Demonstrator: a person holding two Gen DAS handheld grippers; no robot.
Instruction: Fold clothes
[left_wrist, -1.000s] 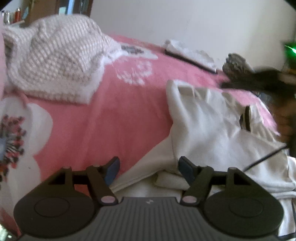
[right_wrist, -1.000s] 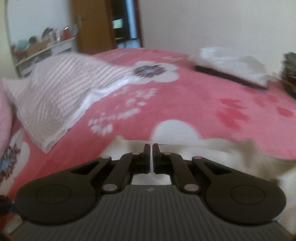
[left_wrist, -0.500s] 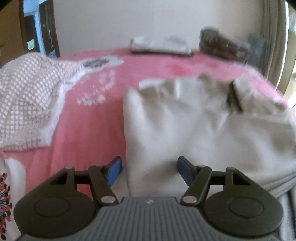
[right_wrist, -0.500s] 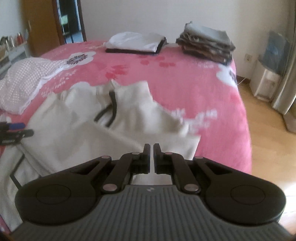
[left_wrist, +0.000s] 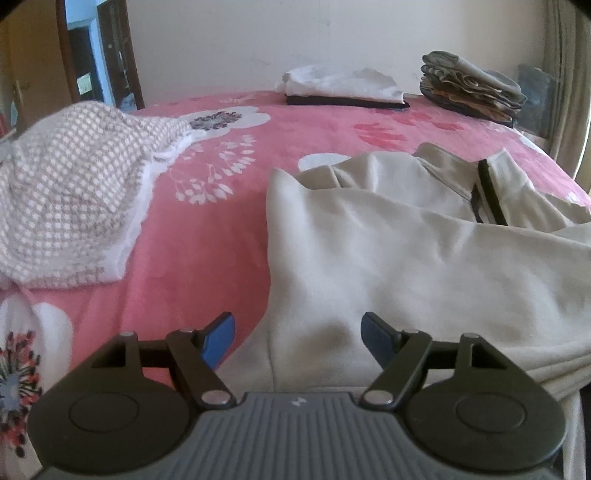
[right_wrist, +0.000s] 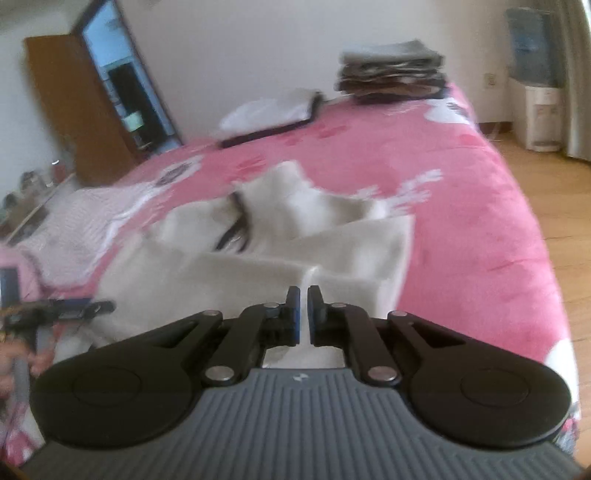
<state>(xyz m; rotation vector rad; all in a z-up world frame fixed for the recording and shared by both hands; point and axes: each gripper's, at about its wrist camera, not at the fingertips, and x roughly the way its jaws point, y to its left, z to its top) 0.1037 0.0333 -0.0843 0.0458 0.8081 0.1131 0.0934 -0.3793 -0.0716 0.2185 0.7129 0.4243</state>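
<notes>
Tongs first: right tongs were pinched onto a fold of the cream garment, lifting it w/ cloth between the pads; left tongs stood wide apart over its near-left part, holding nothing. Garment lay partly doubled over near the bed's front-right edge, collar toward the far side. Judged mid-fold: next move prob. needs the lifted flap laid flat & square. Folded stacks sat at the far edge; checked blanket at left.

text: none legible | gripper bodies — small white mark only, unreadable | labels: none
</notes>
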